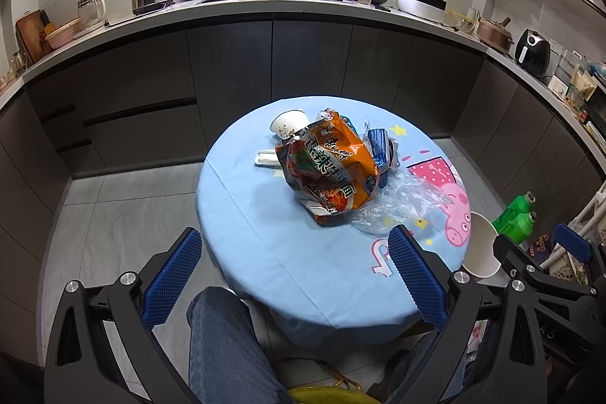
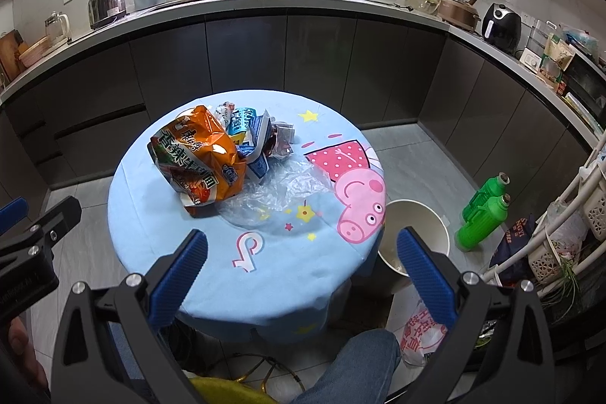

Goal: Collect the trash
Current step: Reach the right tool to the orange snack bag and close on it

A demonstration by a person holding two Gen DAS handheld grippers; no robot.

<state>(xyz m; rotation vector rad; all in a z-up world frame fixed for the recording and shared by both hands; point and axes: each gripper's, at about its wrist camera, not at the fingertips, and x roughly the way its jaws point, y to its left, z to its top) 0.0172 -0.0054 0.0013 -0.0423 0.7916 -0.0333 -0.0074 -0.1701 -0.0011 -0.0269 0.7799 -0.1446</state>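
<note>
A pile of trash lies on a round table with a blue cartoon cloth (image 1: 265, 233) (image 2: 159, 214): an orange noodle bag (image 1: 325, 169) (image 2: 200, 161), blue wrappers (image 1: 380, 146) (image 2: 250, 135), crumpled clear plastic (image 1: 401, 203) (image 2: 280, 192), a white paper cup on its side (image 1: 289, 125) and a flat white packet (image 1: 267, 159). A cream waste bin (image 1: 481, 248) (image 2: 413, 230) stands on the floor right of the table. My left gripper (image 1: 295, 275) is open and empty above the table's near edge. My right gripper (image 2: 303, 275) is open and empty over the near right edge, by the bin.
Two green bottles (image 2: 484, 211) stand on the floor right of the bin. A white rack with baskets (image 2: 568, 214) is at far right. A plastic bag (image 2: 420, 332) lies on the floor. Dark cabinets and a cluttered counter (image 1: 265, 10) run behind. My leg (image 1: 223, 347) is below.
</note>
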